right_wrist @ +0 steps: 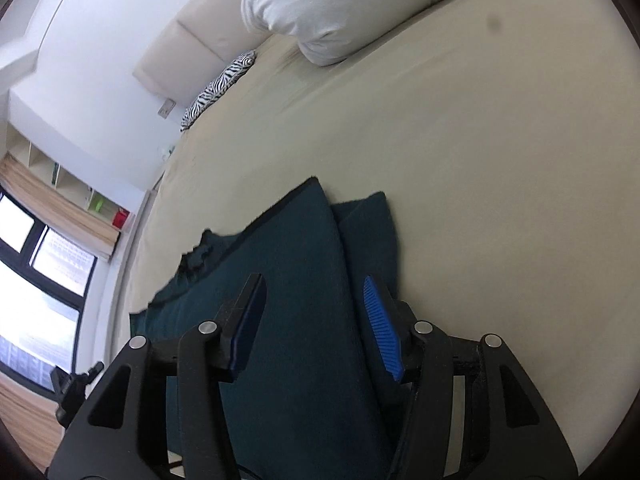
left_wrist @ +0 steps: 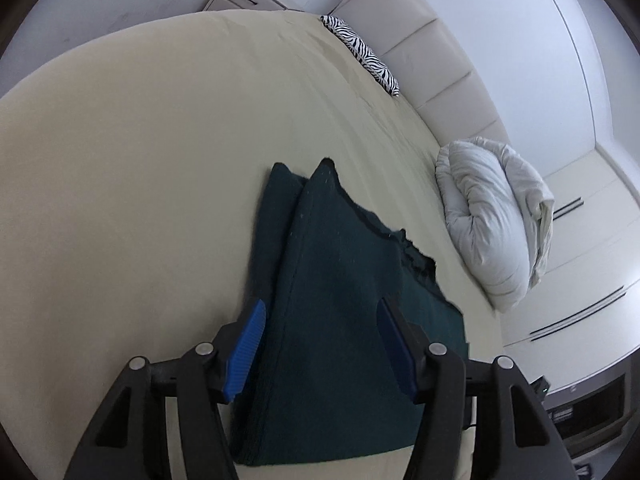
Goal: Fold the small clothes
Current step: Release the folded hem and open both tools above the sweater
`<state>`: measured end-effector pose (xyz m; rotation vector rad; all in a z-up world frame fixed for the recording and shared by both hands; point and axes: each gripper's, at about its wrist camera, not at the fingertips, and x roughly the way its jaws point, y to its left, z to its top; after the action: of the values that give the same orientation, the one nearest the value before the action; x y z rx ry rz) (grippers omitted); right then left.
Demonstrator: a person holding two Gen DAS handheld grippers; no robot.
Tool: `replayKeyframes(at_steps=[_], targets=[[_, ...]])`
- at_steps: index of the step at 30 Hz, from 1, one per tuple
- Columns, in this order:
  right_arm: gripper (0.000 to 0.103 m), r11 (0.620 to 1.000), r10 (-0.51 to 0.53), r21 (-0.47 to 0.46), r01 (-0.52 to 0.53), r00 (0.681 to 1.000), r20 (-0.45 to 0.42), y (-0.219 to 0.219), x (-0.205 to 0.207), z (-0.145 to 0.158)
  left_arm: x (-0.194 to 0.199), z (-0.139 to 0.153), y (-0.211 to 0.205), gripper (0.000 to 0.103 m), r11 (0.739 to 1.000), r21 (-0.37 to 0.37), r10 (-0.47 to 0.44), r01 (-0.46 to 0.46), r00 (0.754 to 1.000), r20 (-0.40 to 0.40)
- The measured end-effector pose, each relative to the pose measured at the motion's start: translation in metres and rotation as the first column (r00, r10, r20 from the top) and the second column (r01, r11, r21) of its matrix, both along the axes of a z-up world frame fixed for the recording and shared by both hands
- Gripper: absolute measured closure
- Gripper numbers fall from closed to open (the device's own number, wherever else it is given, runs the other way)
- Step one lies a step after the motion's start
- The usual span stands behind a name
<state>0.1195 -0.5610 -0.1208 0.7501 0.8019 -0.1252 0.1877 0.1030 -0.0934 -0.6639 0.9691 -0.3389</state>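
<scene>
While both pairs of jaws stand apart, neither one grips anything. The left gripper (left_wrist: 322, 312) has its jaws about half open, and the dark teal knitted garment (left_wrist: 340, 300) lies under the gap between them; its blue ribbed pads (left_wrist: 246, 354) do not press on the cloth. The right gripper (right_wrist: 314, 292) is also about half open above the same garment (right_wrist: 292, 280), and its blue pads (right_wrist: 382, 330) are free of the fabric too.

The garment lies on the bed, folded along its length, so that one layer rests on another and two pointed corners show at the far end. A ragged dark edge runs along one side of it.

The bed is covered with a smooth cream sheet (left_wrist: 140, 160). Further away, near the padded beige headboard (left_wrist: 432, 76), a crumpled white duvet (left_wrist: 492, 216) sits in a bundle, well apart from the garment. A narrow zebra-striped cushion (left_wrist: 362, 54) lies along the headboard. In the right wrist view a window with dark frame (right_wrist: 44, 276) is at the left.
</scene>
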Motion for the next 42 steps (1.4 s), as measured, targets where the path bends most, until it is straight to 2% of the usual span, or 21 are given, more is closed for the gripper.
replayKeyframes(at_steps=[4,9,12,14,15,24,30,33,36,38,42], targets=[[0.053,0.996,0.07,-0.058,-0.072,0.997,-0.035,0.024,-0.02,-0.001,-0.024,-0.003,-0.011,0.045,0.985,0.169,-0.042,0.036,0.999,0.031],[0.053,0.985,0.117,-0.127,-0.12,0.993,-0.035,0.046,-0.068,0.005,-0.04,-0.004,-0.017,0.054,0.968,0.247,-0.066,0.051,0.996,0.052],[0.053,0.979,0.129,-0.156,-0.132,0.991,-0.031,0.049,-0.088,0.008,-0.041,-0.006,-0.024,0.059,0.959,0.277,-0.081,0.063,0.995,0.055],[0.053,0.977,0.123,-0.174,-0.127,0.992,-0.037,0.048,-0.094,0.007,-0.04,-0.011,-0.026,0.066,0.954,0.293,-0.077,0.06,0.996,0.047],[0.053,0.976,0.119,-0.177,-0.124,0.992,-0.04,0.048,-0.095,0.006,-0.039,-0.013,-0.025,0.071,0.954,0.294,-0.07,0.055,0.997,0.041],[0.054,0.979,0.076,-0.184,-0.088,0.995,-0.069,0.038,-0.116,-0.001,-0.04,-0.012,-0.02,0.091,0.95,0.308,-0.073,0.053,0.996,0.056],[0.056,0.968,0.102,-0.223,-0.118,0.991,-0.081,0.044,-0.116,-0.001,-0.04,-0.011,-0.022,0.094,0.947,0.316,-0.069,0.048,0.996,0.056],[0.065,0.958,0.12,-0.25,-0.14,0.988,-0.093,0.049,-0.115,-0.001,-0.04,-0.01,-0.022,0.095,0.946,0.32,-0.072,0.05,0.996,0.058],[0.078,0.952,0.11,-0.274,-0.135,0.988,-0.104,0.051,-0.116,-0.001,-0.04,-0.01,-0.022,0.095,0.946,0.319,-0.072,0.051,0.996,0.056],[0.091,0.953,0.104,-0.274,-0.128,0.989,-0.102,0.051,-0.116,-0.001,-0.04,-0.01,-0.023,0.095,0.946,0.32,-0.073,0.05,0.996,0.058],[0.098,0.95,0.096,-0.288,-0.125,0.989,-0.11,0.049,-0.118,-0.001,-0.04,-0.009,-0.024,0.096,0.943,0.328,-0.077,0.053,0.995,0.061]])
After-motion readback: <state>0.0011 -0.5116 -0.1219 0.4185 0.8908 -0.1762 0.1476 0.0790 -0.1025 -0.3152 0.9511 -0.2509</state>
